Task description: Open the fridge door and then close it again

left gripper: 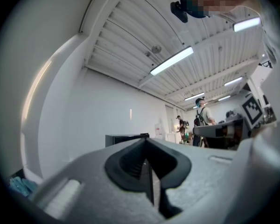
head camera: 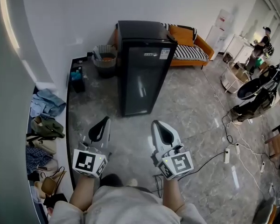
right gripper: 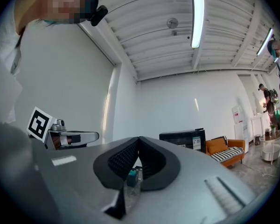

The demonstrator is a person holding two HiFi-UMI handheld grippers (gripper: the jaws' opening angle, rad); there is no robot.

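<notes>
The left tongs (head camera: 104, 121) were closed tip to tip with nothing between them, and the right tongs (head camera: 158, 124) were closed and empty too. Both were held side by side in front of the person's body, pointing roughly level toward the fridge (head camera: 142, 73). This looked like a carrying posture for walking up to it rather than a reach, since neither was anywhere near touching it.

The fridge, a tall black cabinet, stood ahead against the white wall (head camera: 65, 17), well apart from both tongs. Its dark door (head camera: 141, 85) was shut flush. From that, the opening step had probably not begun. No view showed clearly where a handle or grip edge sat, so I could not tell which side the door would swing from.

The grey floor (head camera: 186, 111) between the tongs and the fridge was bare, so nothing blocked the approach. A bin (head camera: 105, 57) stood just beside the fridge on its left and a small blue box (head camera: 76, 74) sat near that. An orange sofa (head camera: 192, 45) stood close on the right, which might limit the door's swing on that side. A cable (head camera: 207, 158) ran to a power strip (head camera: 226, 156) on the right. Clothes (head camera: 45, 102) lay piled at the left, and a person (head camera: 261, 42) stood far off.
</notes>
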